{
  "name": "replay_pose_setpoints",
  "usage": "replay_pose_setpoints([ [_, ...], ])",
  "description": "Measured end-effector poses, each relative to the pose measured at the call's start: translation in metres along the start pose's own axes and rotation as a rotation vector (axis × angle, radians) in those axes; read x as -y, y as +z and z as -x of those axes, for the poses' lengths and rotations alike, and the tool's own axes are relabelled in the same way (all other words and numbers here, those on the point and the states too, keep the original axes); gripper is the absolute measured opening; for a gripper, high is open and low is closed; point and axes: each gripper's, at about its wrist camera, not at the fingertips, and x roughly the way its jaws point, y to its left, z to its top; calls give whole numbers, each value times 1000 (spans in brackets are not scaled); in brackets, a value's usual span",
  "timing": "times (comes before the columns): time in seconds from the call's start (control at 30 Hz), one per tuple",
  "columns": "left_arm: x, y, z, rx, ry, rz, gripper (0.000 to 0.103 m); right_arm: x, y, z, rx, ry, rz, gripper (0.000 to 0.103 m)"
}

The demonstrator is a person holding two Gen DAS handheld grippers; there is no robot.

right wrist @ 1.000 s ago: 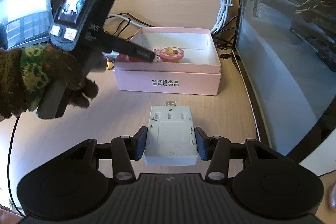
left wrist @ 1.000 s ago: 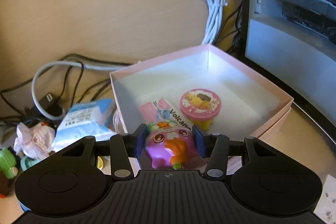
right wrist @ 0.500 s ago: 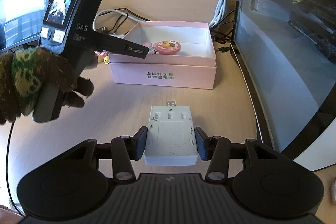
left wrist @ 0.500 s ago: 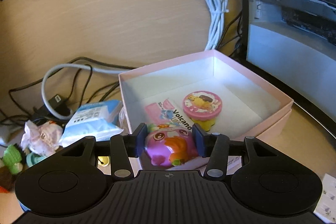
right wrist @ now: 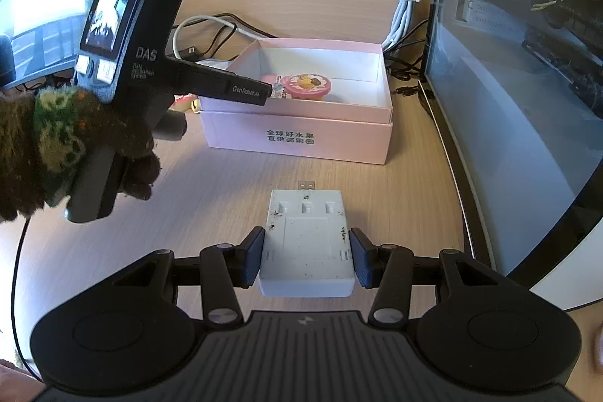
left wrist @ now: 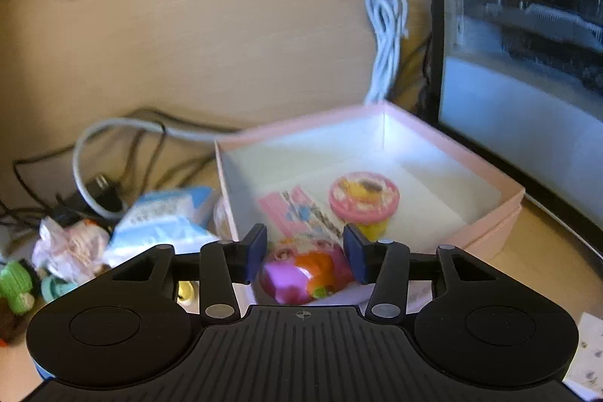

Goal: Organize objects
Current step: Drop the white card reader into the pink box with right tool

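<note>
A pink open box point(left wrist: 452, 153) point(right wrist: 297, 138) stands on the wooden desk. Inside it are a pink-lidded cup point(left wrist: 363, 198) point(right wrist: 307, 85) and a pink printed packet point(left wrist: 297, 210). My left gripper point(left wrist: 305, 253) is shut on a purple and orange toy point(left wrist: 301, 274), just over the box's near left corner. In the right wrist view a gloved hand point(right wrist: 56, 145) carries that left gripper point(right wrist: 264, 91) to the box's left rim. My right gripper point(right wrist: 305, 257) is shut on a white flat USB device point(right wrist: 307, 240), in front of the box.
A glass-sided computer case point(right wrist: 508, 138) walls off the right. A coiled white cable point(left wrist: 388, 36) and black leads point(left wrist: 113, 191) lie behind the box. Left of it sit a blue-white packet point(left wrist: 166, 217), a crumpled wrapper point(left wrist: 68, 247) and a green knitted toy point(left wrist: 15, 283).
The left gripper has tilted upward a little, so the box sits lower in its view; the toy stays in its grip. The right gripper and the white device have not moved.
</note>
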Motion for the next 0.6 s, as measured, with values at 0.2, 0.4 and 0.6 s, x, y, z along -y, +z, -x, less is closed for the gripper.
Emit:
replay_pose_setpoints([
  [0.2,-30,9,47,127,24,206,51,10,22,10,92,7,-27,47],
  [0.4,-52,-10,76,1,-25,273,51,23,84,-11,257,-63,2,47],
  [0.6,-80,-42,84,-128,27,308,50,28,118,-65,275,-153,46,72],
])
